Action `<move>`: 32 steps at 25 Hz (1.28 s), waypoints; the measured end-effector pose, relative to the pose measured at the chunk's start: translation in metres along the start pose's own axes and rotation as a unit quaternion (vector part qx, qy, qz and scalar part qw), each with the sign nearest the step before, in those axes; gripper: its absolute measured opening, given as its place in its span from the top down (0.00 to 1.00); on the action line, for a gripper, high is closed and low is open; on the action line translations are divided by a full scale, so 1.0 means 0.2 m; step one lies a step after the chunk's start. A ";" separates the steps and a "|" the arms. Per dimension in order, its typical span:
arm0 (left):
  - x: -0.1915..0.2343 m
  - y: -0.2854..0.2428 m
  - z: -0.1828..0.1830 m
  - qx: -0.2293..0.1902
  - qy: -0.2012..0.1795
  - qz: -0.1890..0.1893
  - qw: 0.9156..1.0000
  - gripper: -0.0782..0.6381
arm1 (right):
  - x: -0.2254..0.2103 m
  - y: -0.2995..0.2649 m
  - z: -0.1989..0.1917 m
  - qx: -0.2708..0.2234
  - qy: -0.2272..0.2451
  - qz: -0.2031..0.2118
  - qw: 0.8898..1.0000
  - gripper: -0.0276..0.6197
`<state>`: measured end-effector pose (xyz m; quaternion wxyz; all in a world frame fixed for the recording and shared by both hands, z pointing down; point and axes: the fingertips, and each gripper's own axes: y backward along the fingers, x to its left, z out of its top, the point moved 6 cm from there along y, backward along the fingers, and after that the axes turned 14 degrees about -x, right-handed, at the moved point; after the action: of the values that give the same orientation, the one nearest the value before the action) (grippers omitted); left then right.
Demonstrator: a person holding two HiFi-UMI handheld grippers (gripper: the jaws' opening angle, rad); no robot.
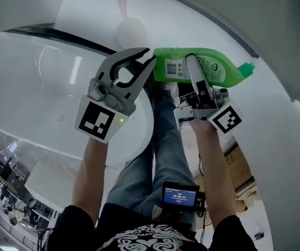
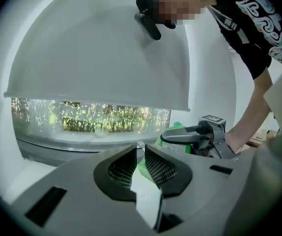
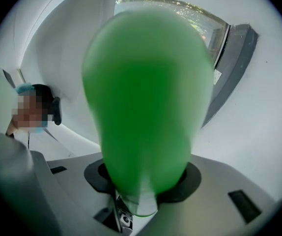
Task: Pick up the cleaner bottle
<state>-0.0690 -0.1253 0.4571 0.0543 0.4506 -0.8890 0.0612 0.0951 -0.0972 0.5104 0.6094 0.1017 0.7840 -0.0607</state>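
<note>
The green cleaner bottle hangs level in the air, its cap end pointing right. My right gripper is shut on its middle, one grey finger lying across the white label. In the right gripper view the bottle fills the frame and hides the jaw tips. My left gripper meets the bottle's base end on the left. Seen along the left gripper, the jaws stand close together. Green of the bottle shows in the narrow gap; whether the pads press on it I cannot tell.
A white bathtub curves below and to the left. A window with greenery sits under a white blind. Cardboard boxes lie on the floor at the right. The person's legs in jeans are directly below the bottle.
</note>
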 end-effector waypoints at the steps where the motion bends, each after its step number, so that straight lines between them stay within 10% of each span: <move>1: 0.00 0.02 0.02 -0.002 -0.003 0.006 1.000 0.82 | 0.03 0.00 0.00 -0.002 -0.005 0.003 1.000 0.64; 32: -0.26 0.62 0.69 -0.050 -0.011 0.056 0.997 0.86 | 0.92 0.41 -0.28 -0.005 -0.089 0.011 0.996 0.64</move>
<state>-0.1439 -0.0324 0.3059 0.0631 0.3976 -0.9153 0.0146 0.0181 0.0105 0.3494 0.6775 0.1014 0.7261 -0.0591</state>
